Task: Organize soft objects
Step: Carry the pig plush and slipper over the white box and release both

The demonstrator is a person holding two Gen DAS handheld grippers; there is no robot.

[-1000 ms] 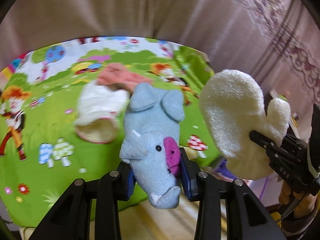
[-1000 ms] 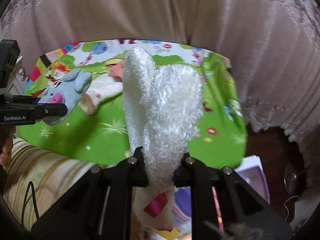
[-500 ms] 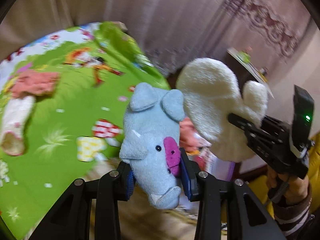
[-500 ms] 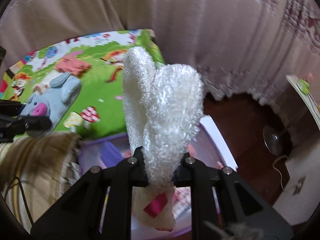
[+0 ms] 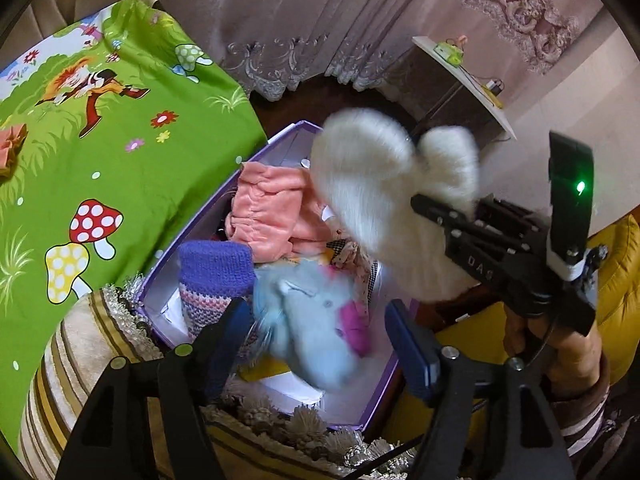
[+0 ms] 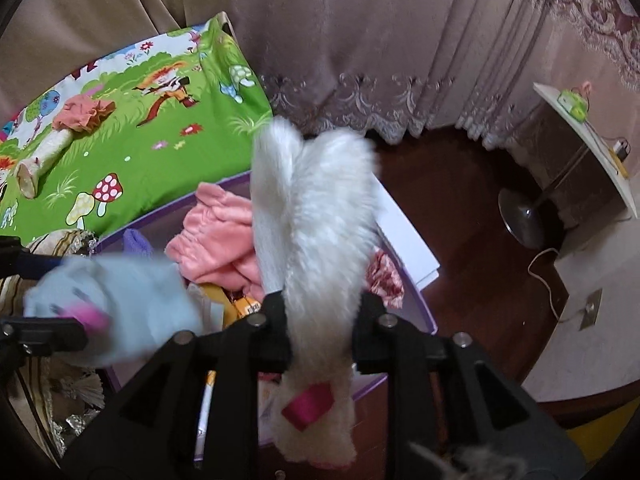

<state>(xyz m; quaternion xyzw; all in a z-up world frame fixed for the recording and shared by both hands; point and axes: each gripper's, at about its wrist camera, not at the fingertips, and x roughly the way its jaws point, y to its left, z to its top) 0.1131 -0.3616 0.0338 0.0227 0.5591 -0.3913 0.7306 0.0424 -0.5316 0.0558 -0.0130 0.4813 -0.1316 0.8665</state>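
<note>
My left gripper [image 5: 320, 332] hangs over the purple box [image 5: 192, 240], its jaws opening wide. The blue plush animal with a pink snout [image 5: 316, 320] is blurred between the blue pads [image 5: 404, 344], loose, with a gap on its right side. From the right wrist view it [image 6: 120, 304] hovers over the box's left end. My right gripper [image 6: 320, 320], held by a hand [image 5: 560, 344], points down over the same box [image 6: 420, 300]. Its jaws are opening slightly, but the fluffy white mitten [image 6: 316, 216] still fills the gap and touches both pads. The mitten [image 5: 380, 184] looks blurred.
The box holds a pink garment [image 5: 272, 212], a purple knitted piece [image 5: 216, 264] and other cloth. A green cartoon mat [image 5: 100, 140] lies left of it, with a cream sock [image 6: 48, 152] and a pink item [image 6: 80, 114]. A striped fringed cushion [image 5: 80, 360] sits near. Curtains and a side table [image 6: 580, 152] stand behind.
Both grippers swung from above the green mat to above the purple box and tilted down. The left jaws spread and the blue plush came loose. The mitten stays in the right jaws.
</note>
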